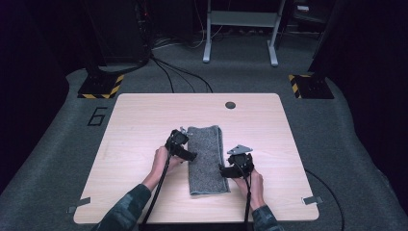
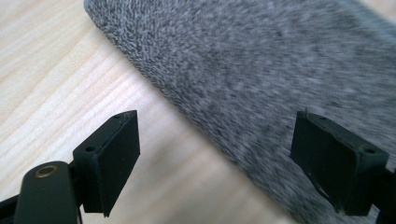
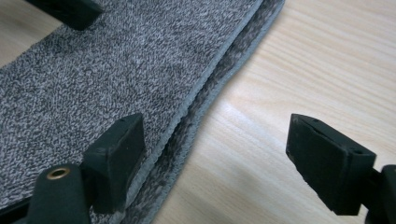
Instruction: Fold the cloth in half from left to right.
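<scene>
A grey folded towel (image 1: 207, 159) lies lengthwise on the middle of the wooden table (image 1: 144, 115). My left gripper (image 1: 191, 156) hovers at the towel's left edge, open. In the left gripper view the towel (image 2: 261, 70) has its folded edge running between the spread jaws of that gripper (image 2: 215, 135), which grip nothing. My right gripper (image 1: 223, 169) sits at the towel's right edge, near the front, also open. In the right gripper view the towel (image 3: 107, 70) shows two hemmed layers; one jaw of my right gripper (image 3: 212, 135) is over the hem, the other over bare wood.
A round dark hole (image 1: 230, 105) marks the table's far side. On the grey floor beyond stand two bases with yellow-black stripes (image 1: 101, 86) (image 1: 310, 85), cables and a metal frame (image 1: 240, 29). A painted 6 (image 1: 97, 116) lies left of the table.
</scene>
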The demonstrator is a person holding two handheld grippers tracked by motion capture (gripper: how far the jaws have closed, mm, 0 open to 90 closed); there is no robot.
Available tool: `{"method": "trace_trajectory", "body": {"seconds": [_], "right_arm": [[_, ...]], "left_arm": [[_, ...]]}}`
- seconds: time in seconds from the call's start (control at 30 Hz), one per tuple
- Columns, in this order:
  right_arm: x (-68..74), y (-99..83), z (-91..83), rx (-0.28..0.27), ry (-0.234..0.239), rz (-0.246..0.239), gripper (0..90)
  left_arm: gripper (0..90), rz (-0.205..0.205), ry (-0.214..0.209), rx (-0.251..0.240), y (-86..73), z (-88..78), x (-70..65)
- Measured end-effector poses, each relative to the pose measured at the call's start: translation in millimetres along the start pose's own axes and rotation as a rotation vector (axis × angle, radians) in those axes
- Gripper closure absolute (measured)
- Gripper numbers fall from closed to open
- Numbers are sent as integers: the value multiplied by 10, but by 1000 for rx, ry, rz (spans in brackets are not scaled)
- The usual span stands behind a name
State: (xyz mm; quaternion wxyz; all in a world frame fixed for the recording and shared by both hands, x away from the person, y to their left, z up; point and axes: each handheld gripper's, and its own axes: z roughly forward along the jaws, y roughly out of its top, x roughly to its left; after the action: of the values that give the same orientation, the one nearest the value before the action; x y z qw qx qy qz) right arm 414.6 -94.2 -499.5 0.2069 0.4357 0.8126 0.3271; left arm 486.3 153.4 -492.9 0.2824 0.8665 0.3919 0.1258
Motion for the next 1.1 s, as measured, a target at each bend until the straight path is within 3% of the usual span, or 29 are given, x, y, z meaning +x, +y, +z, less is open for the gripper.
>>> {"method": "trace_trajectory", "body": {"seconds": [0.07,0.17,0.37,0.53,0.7,0.8,0.93,1.1], "right_arm": [[-3,-9,-2,18,-4,6,194],[-9,-69,61,33,-12,-6,197],[31,-141,94,54,-15,5,201],[72,-155,40,41,-3,2,199],[93,-75,-6,7,13,4,198],[120,-81,43,20,21,-14,198],[108,-135,112,42,28,-11,196],[117,-135,68,36,19,-27,194]], "left_arm": [[156,12,-10,-3,-52,-48,-69],[159,66,10,41,-137,5,-176],[152,35,-19,33,-181,56,-93],[150,8,-48,-25,-236,-135,-124],[149,35,-95,-41,-397,-313,-301],[149,42,-120,-37,-546,-340,-415],[153,88,-98,5,-693,-287,-526],[147,85,-92,-27,-758,-363,-551]]}}
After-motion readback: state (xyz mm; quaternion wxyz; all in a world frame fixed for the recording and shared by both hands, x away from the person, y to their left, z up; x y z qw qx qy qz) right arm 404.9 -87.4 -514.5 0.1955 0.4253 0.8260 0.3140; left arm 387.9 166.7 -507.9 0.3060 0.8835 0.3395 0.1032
